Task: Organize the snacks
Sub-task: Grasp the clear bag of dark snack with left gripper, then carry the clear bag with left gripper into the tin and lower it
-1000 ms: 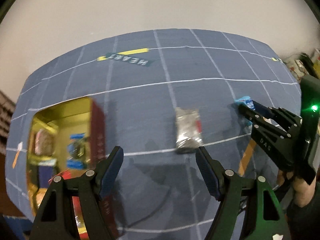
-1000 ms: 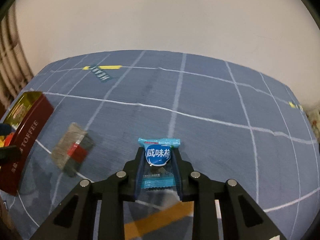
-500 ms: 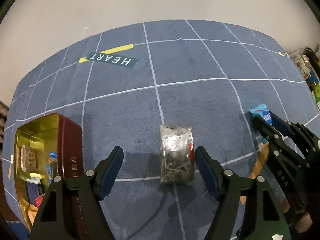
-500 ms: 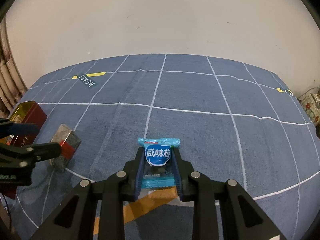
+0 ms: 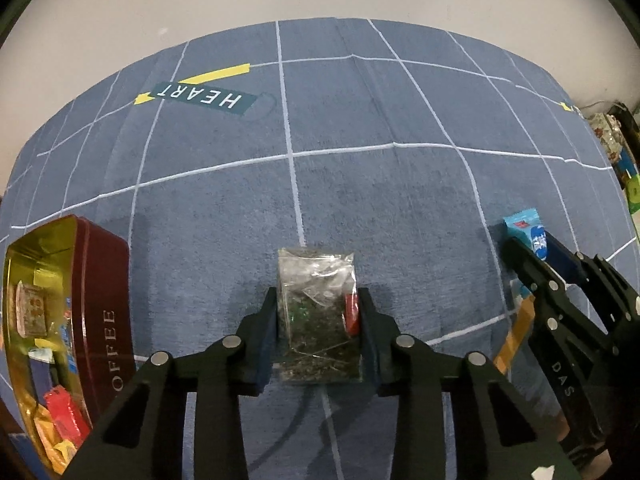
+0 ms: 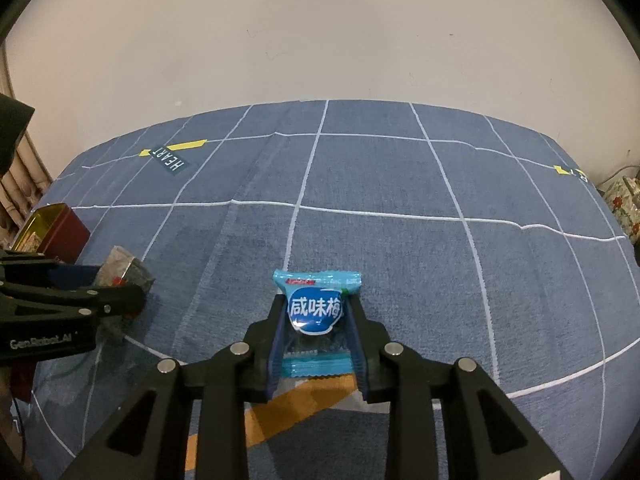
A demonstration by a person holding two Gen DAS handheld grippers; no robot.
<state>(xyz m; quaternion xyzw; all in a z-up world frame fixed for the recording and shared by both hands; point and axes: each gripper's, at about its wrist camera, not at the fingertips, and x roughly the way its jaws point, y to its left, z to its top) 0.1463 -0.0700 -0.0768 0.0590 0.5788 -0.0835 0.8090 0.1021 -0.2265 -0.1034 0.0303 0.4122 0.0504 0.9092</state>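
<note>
A clear snack packet with dark contents and a red spot lies on the blue rug. My left gripper points down over it; its jaws are closing and the pads touch both sides of the packet. To the right, my right gripper is shut on a blue snack packet with white characters, held just above the rug. At the left stands an open red toffee tin with a gold inside, holding several wrapped snacks. In the right wrist view the left gripper and the clear packet show at the left.
The rug has white grid lines, a "HEART" label and an orange stripe. A patterned box and other clutter sit past the rug's right edge. A white wall stands behind. A curtain hangs at the far left.
My left gripper came down over the clear packet and its jaws drew in from wide apart to the packet's sides. The right gripper kept hold of the blue packet and barely moved.
</note>
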